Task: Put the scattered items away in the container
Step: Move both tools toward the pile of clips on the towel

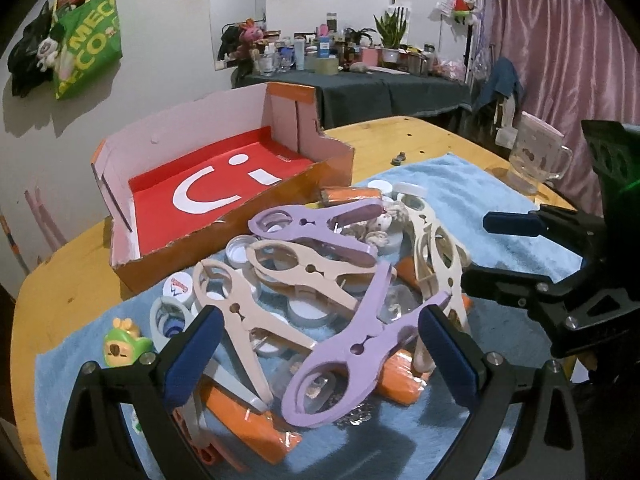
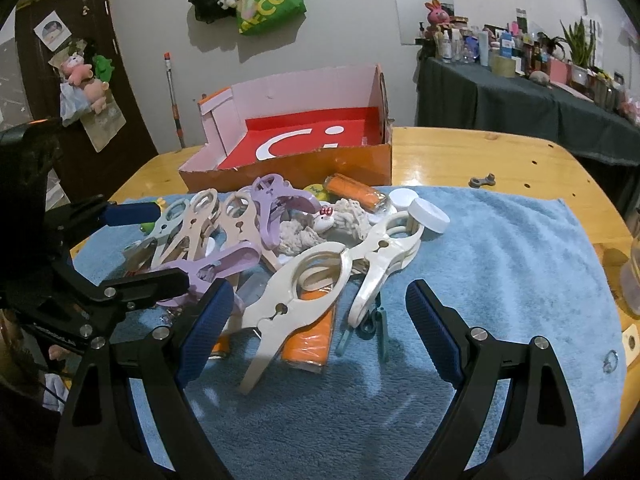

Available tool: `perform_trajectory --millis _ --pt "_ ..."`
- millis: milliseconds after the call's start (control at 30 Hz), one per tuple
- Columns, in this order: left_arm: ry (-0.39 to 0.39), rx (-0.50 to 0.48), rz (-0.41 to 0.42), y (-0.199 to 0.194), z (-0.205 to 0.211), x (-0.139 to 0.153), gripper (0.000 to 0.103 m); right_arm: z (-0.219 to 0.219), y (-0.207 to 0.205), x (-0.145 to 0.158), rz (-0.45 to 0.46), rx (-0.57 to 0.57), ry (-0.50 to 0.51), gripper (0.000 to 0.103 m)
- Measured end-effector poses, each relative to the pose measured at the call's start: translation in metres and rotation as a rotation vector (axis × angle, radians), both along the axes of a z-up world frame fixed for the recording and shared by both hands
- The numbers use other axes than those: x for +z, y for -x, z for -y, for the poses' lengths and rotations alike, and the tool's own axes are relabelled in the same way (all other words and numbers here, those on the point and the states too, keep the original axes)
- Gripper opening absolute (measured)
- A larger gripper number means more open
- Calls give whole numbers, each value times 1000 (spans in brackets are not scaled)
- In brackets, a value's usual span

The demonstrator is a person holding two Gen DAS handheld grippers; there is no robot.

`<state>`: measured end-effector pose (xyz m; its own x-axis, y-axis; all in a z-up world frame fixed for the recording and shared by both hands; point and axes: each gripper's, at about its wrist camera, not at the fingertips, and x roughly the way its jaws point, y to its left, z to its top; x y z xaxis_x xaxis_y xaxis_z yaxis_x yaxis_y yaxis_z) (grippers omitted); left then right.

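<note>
An orange cardboard box (image 1: 240,236) with a red floor and a white smile stands empty at the far side of a blue towel (image 1: 500,200). On the towel lies a pile of large clothes pegs, purple (image 1: 352,352), beige (image 1: 236,312) and cream (image 2: 296,292), over orange packets (image 2: 308,340) and bottle caps. My left gripper (image 1: 320,356) is open over the near purple peg, pads clear of it. My right gripper (image 2: 320,332) is open above the cream peg and orange packet, touching neither. Each gripper shows at the edge of the other's view.
A glass mug (image 1: 532,160) stands at the towel's right edge on the wooden table (image 2: 460,152). A small green toy (image 1: 124,346), a white cap (image 2: 430,216), a knotted rope toy (image 2: 320,228) and a teal clip (image 2: 380,328) lie in the pile. A metal piece (image 2: 482,181) lies beyond the towel.
</note>
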<state>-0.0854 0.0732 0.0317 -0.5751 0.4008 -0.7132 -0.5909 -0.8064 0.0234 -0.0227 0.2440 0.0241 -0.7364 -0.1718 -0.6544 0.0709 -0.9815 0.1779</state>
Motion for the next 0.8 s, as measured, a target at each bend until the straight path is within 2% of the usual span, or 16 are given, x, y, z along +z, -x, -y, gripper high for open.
perform_trajectory --millis 267,500,800 --pt "9 -26 6 3 -4 -6 100 5 4 -5 21 7 -14 88" --pt "-7 -49 23 3 0 -7 95 2 7 -10 58 32 80 72" --pt "-17 -102 26 -2 -3 -6 95 3 8 -14 83 17 136 70"
